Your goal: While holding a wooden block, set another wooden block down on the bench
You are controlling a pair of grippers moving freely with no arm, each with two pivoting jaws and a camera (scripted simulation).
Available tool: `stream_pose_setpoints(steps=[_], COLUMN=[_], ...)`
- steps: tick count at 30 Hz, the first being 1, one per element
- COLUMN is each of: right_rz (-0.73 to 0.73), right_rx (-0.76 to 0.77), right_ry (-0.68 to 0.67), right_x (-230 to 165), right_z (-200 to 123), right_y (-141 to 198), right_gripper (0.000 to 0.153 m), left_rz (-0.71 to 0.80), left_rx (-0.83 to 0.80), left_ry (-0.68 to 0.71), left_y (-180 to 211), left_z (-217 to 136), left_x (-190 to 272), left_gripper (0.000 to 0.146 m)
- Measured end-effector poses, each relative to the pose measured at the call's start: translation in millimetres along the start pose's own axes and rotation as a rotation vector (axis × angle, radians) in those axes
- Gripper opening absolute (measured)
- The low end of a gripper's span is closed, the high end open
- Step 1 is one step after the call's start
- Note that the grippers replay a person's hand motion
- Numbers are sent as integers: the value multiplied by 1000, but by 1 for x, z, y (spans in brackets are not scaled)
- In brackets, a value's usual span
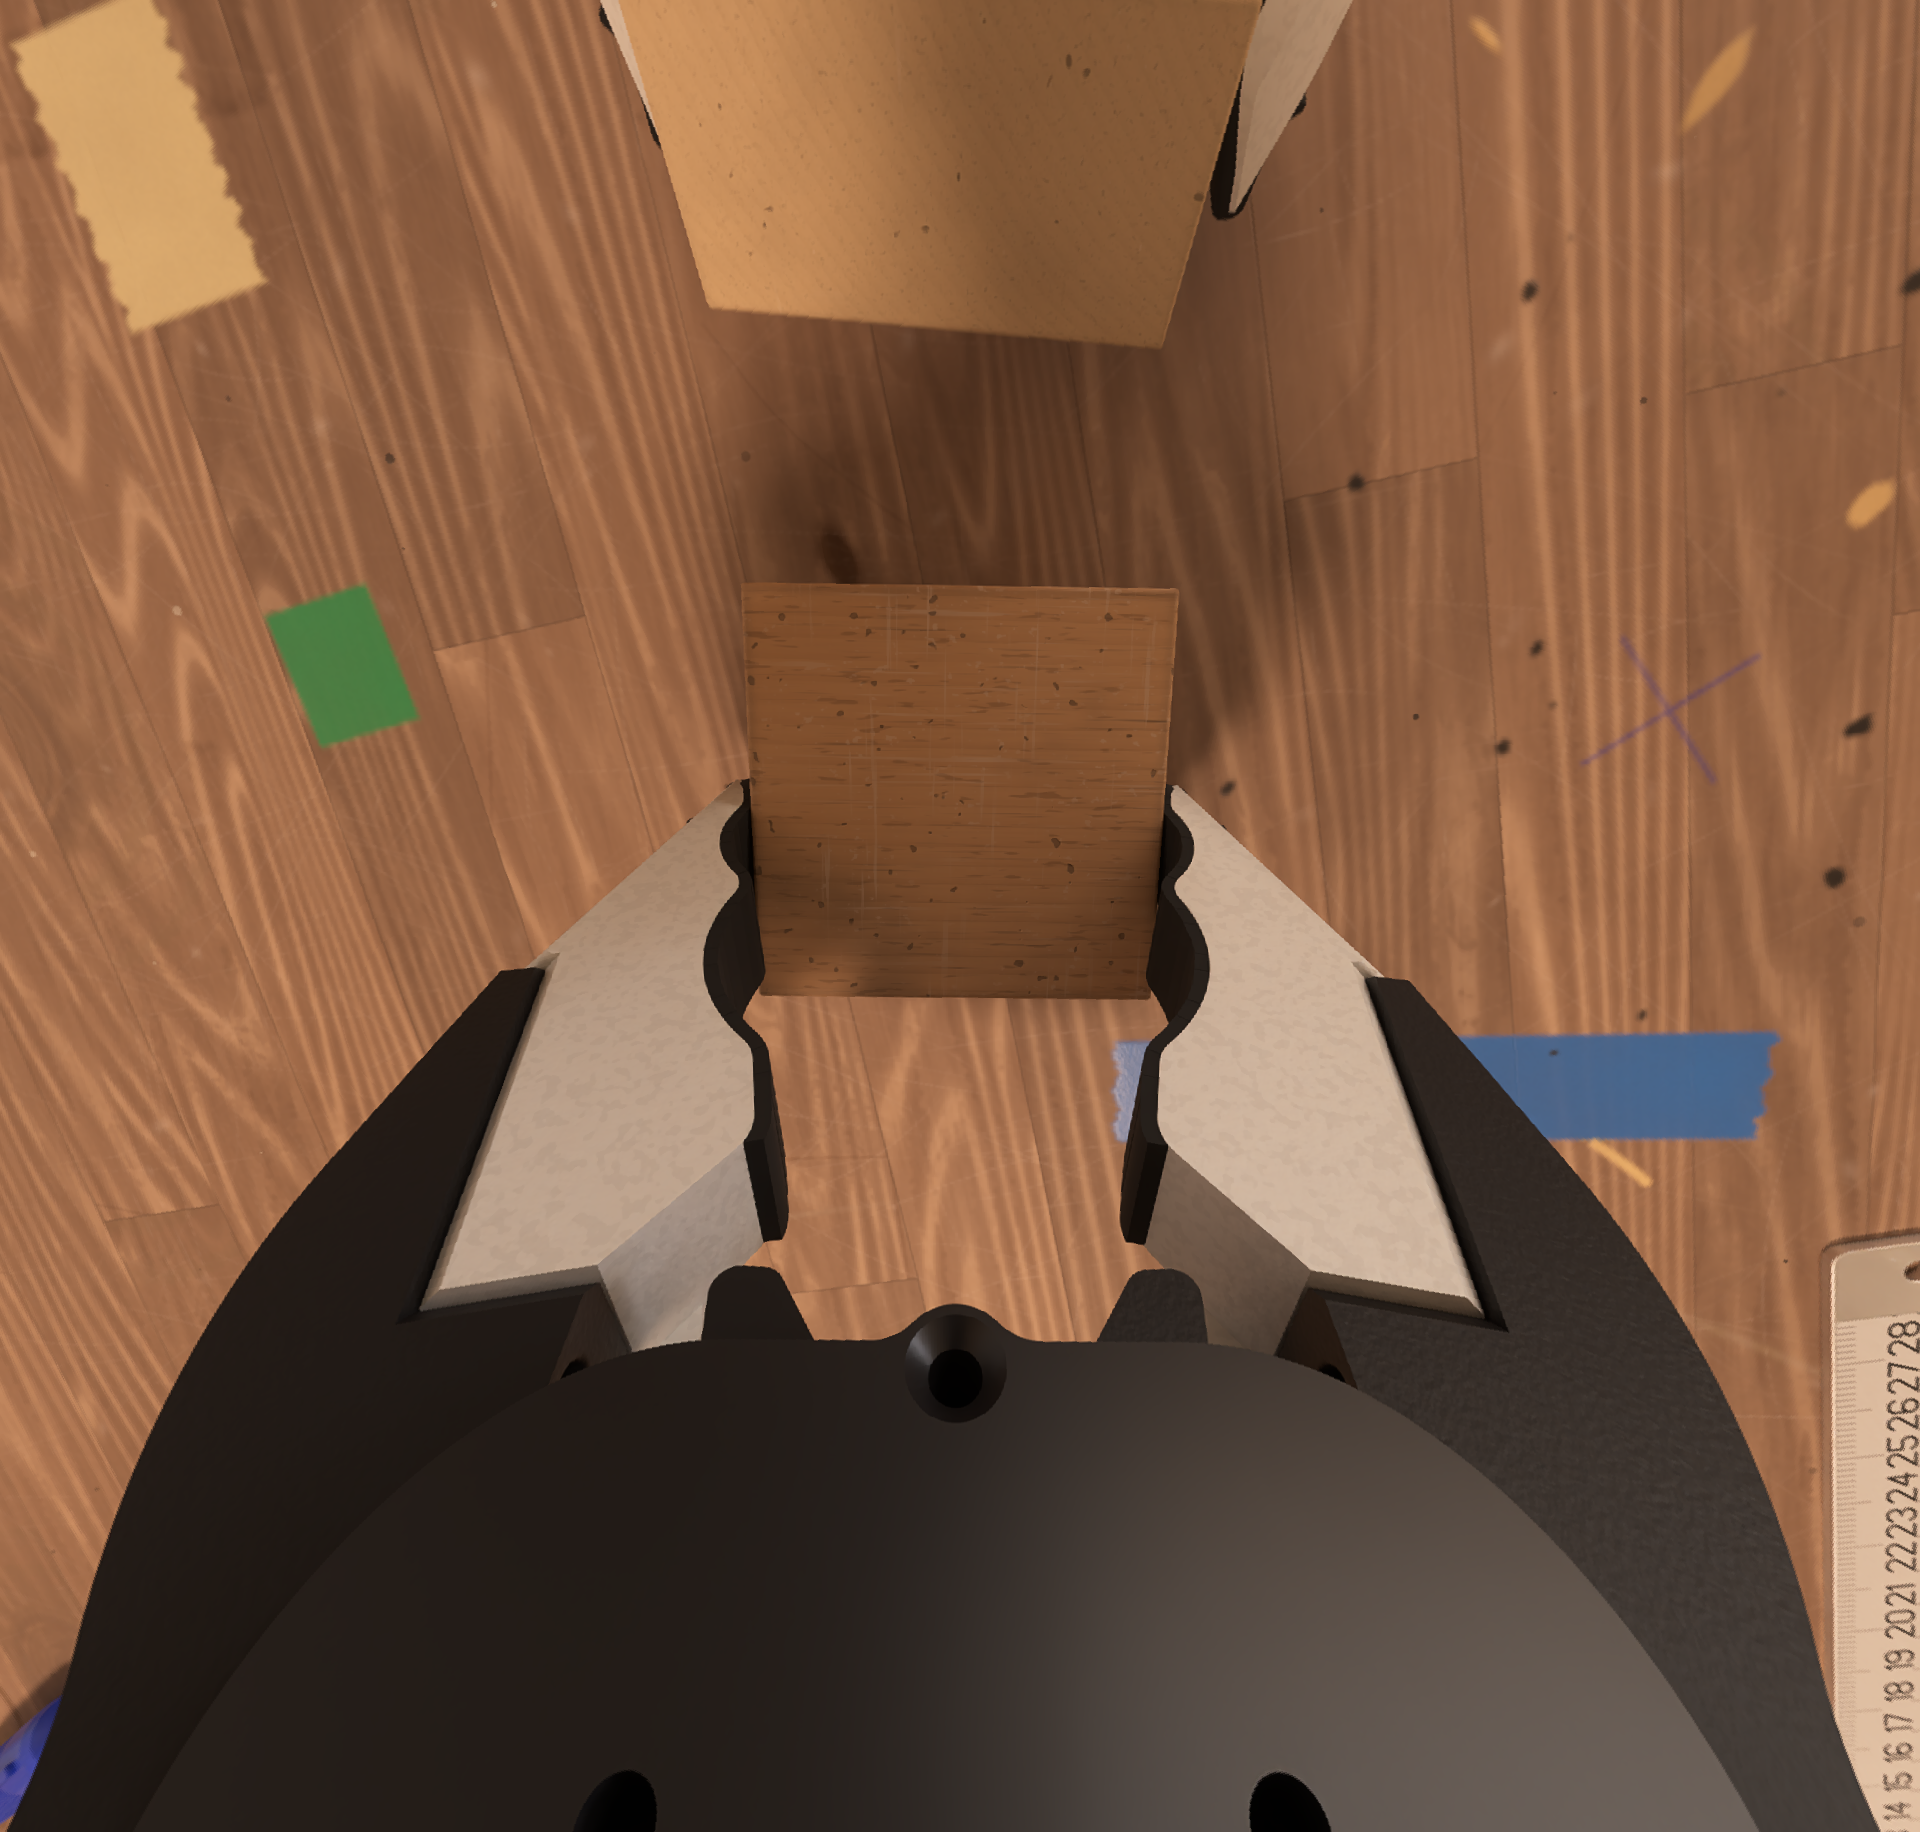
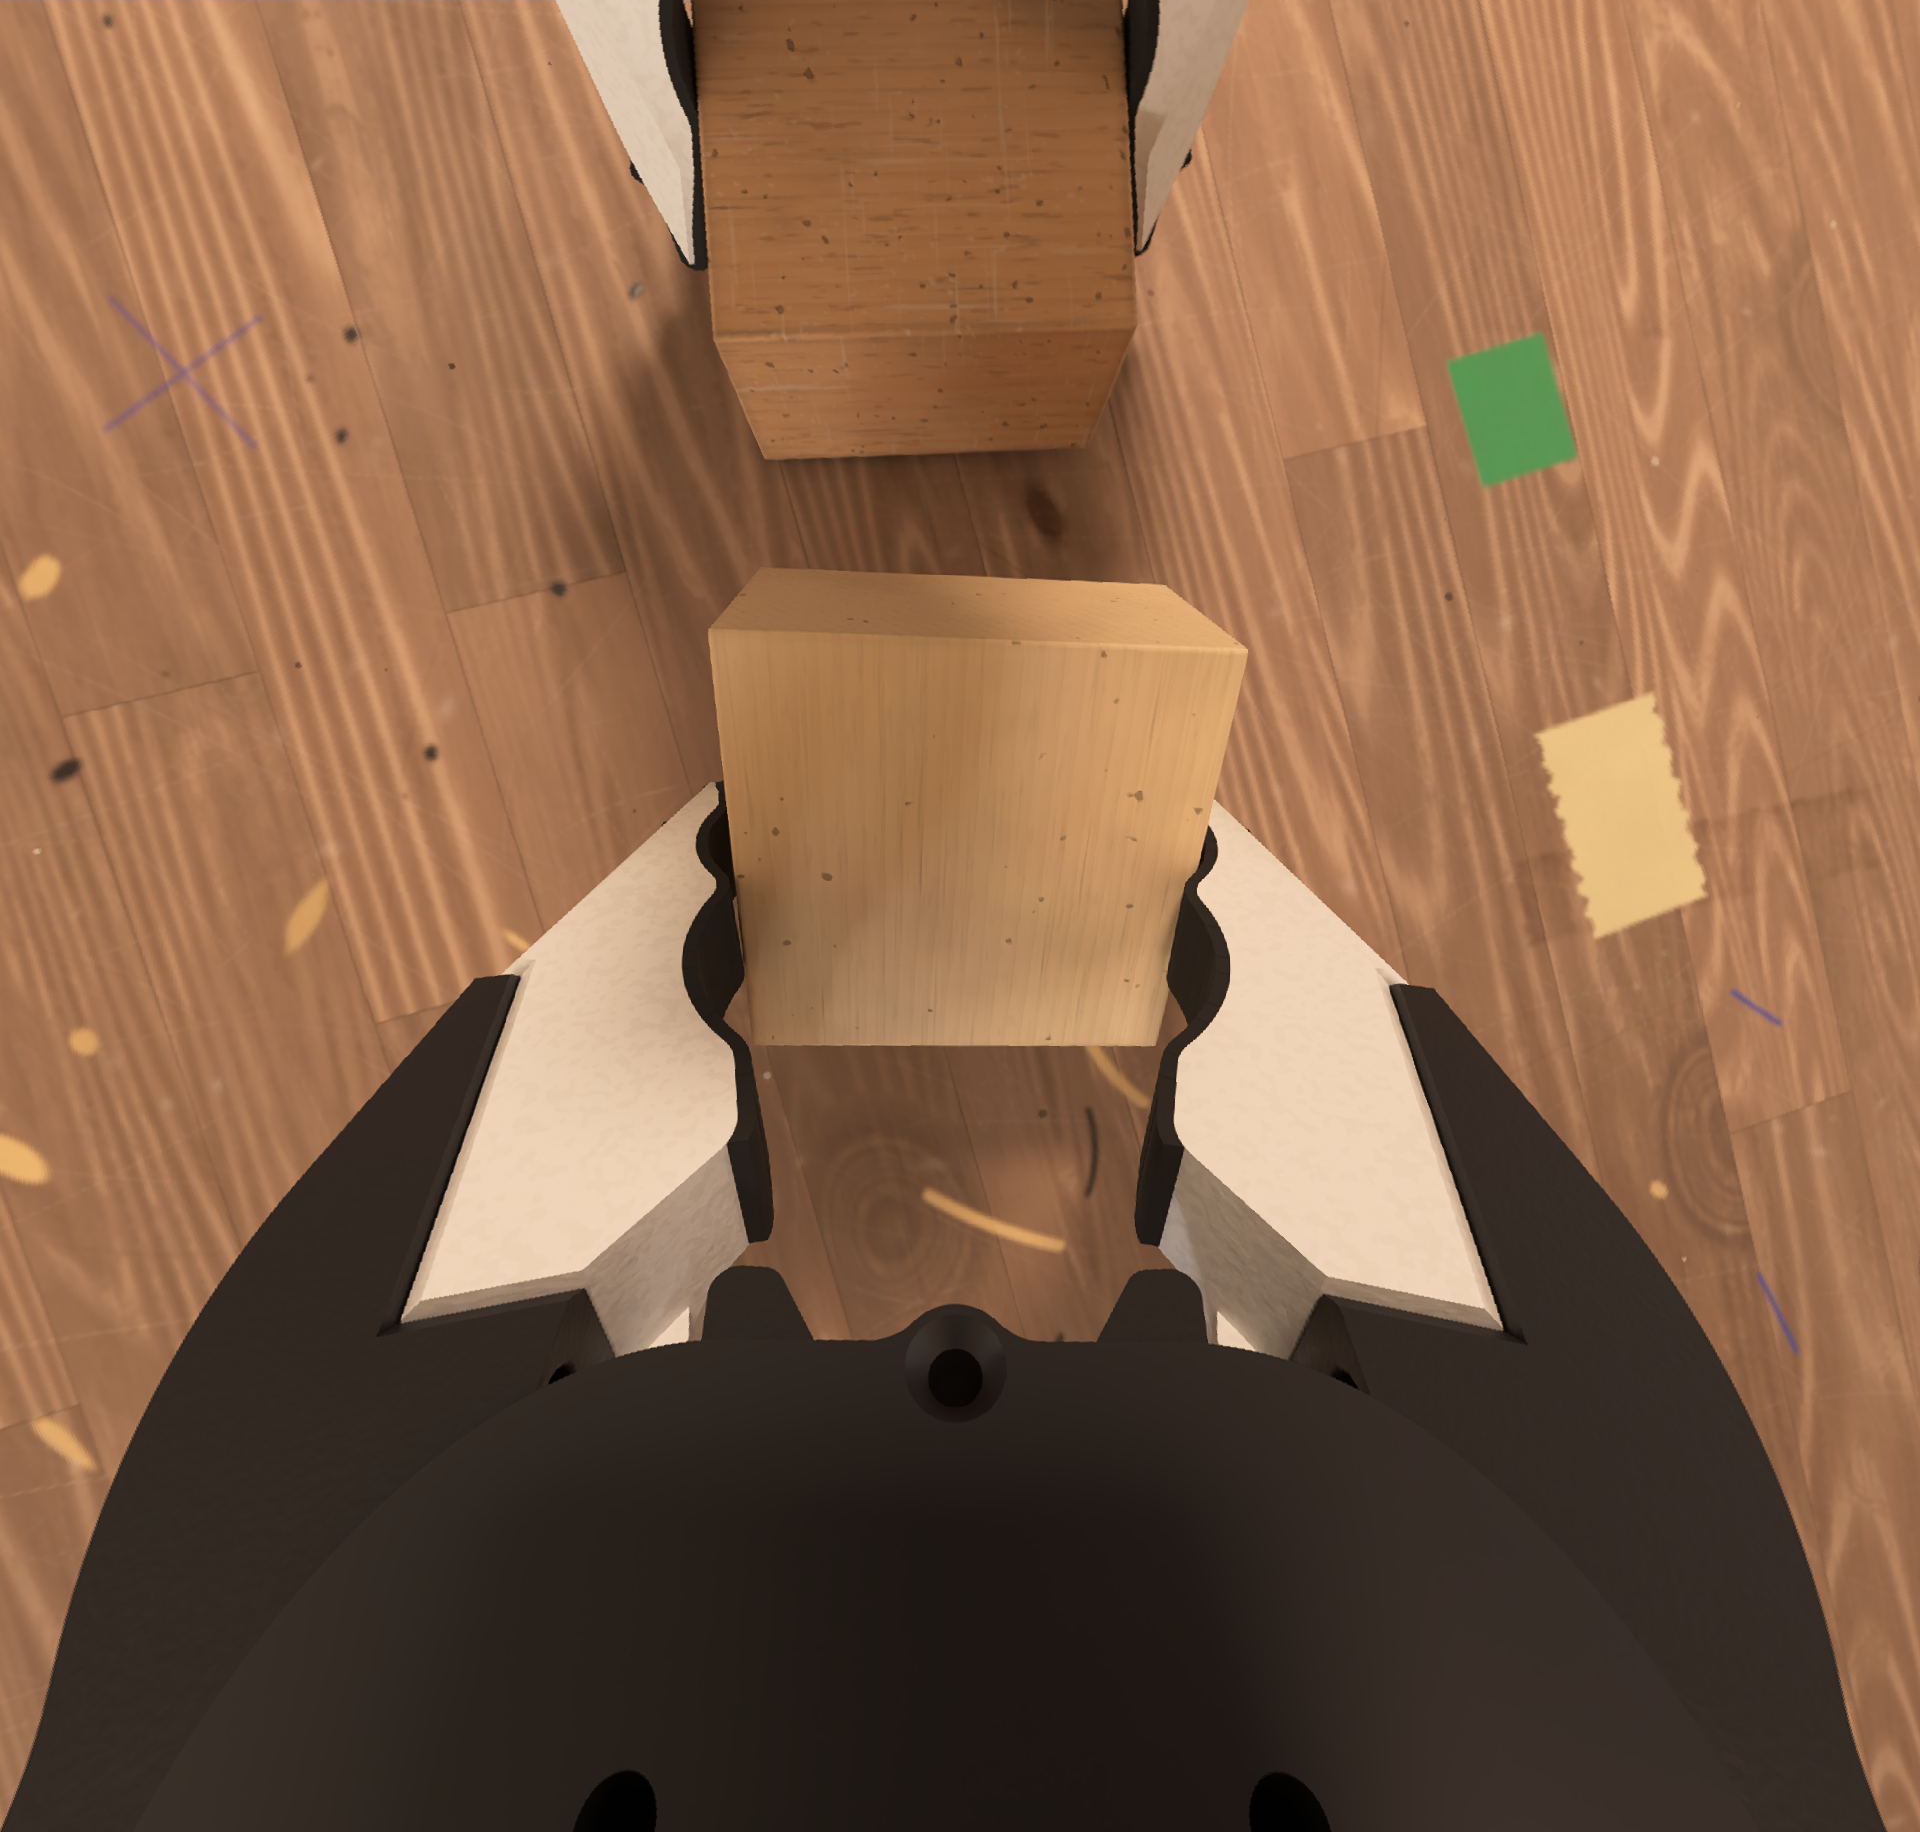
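My left gripper (image 1: 958, 806) is shut on a dark brown wooden block (image 1: 956, 681), gripping its two sides over the wooden plank bench (image 1: 416, 951). My right gripper (image 2: 964, 811) is shut on a lighter tan wooden block (image 2: 977, 743). The two grippers face each other with a narrow gap of bench between the blocks. The tan block (image 1: 935, 120) shows at the top of the left wrist view between pale fingers (image 1: 1304, 37). The dark block (image 2: 914, 203) shows at the top of the right wrist view. I cannot tell whether either block touches the bench.
A green patch (image 1: 341, 665) and a tan jagged-edged patch (image 1: 140, 156) lie flat on the bench to my left gripper's left. A strip of blue tape (image 1: 1621, 1086), a thin purple cross mark (image 1: 1671, 710) and a pale ruler (image 1: 1881, 1522) are on its right.
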State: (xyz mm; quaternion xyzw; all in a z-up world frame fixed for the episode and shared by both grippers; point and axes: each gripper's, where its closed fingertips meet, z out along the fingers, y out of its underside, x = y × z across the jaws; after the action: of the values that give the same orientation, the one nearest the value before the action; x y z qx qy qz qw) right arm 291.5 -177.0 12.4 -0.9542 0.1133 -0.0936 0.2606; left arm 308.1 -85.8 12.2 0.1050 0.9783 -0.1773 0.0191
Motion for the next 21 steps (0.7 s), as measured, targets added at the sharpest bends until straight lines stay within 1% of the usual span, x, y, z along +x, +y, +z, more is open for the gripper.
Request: stream_pose_setpoints(steps=[4, 11, 16, 21], right_rz=[42, 38, 38, 35], right_rx=[-17, -42, -39, -40], right_ry=[-32, -58, -54, -58], right_x=[0, 0, 0, 0], right_z=[-2, 0, 0, 0], right_y=[5, 6, 6, 5], right_gripper=[84, 84, 84, 84], left_rz=[-2, 0, -45, -21], left_rx=[-9, 2, 86, 61], left_ry=[3, 12, 48, 21], left_y=[0, 1, -3, 0], left_z=[0, 1, -3, 0], left_x=[0, -1, -1, -5], left_gripper=[75, 75, 80, 79])
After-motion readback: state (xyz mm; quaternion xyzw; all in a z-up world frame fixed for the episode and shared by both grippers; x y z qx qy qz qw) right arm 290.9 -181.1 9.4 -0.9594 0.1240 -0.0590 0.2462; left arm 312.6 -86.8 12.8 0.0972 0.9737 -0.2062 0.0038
